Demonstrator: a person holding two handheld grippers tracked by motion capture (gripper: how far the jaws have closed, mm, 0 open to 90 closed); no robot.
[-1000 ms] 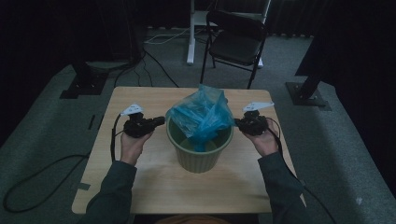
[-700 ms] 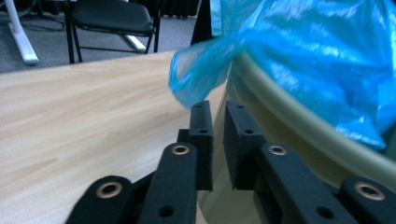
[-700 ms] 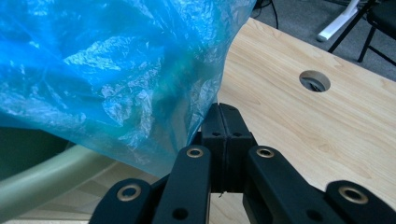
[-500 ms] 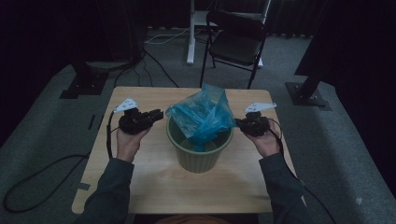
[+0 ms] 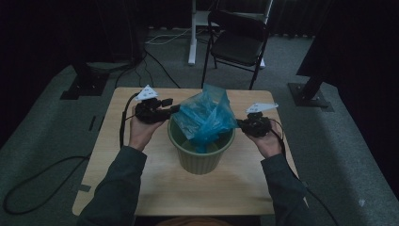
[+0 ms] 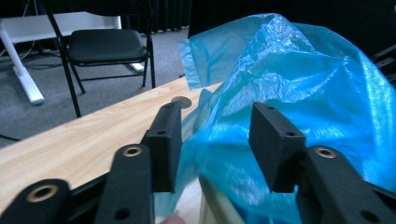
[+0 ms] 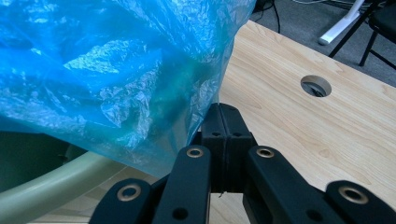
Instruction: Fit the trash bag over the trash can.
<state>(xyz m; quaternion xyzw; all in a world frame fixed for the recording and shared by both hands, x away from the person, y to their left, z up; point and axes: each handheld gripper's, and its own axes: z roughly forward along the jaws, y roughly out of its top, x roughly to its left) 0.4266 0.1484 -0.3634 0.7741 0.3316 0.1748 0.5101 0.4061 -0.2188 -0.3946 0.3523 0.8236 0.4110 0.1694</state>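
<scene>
A pale green bin (image 5: 200, 155) stands mid-table with a crumpled blue plastic bag (image 5: 207, 117) bunched up over its mouth. My left gripper (image 5: 173, 107) is at the bag's left side. Its jaws have just been opening and now stand apart (image 6: 217, 135), with loose blue film (image 6: 299, 70) between and behind them, not pressed by the pads. My right gripper (image 5: 240, 123) is at the bag's right side, jaws together (image 7: 224, 112) on the bag's lower edge (image 7: 107, 70), just outside the bin's rim (image 7: 56, 186).
The wooden table (image 5: 141, 179) has a round cable hole (image 7: 316, 86) toward its far side. A black folding chair (image 5: 240, 42) and a white desk leg (image 5: 192, 33) stand beyond it. Cables trail over the floor at the left (image 5: 42, 174).
My left gripper's jaws have parted at the bag's left edge, and that hand has risen a little. The right hand and the bin have stayed put.
</scene>
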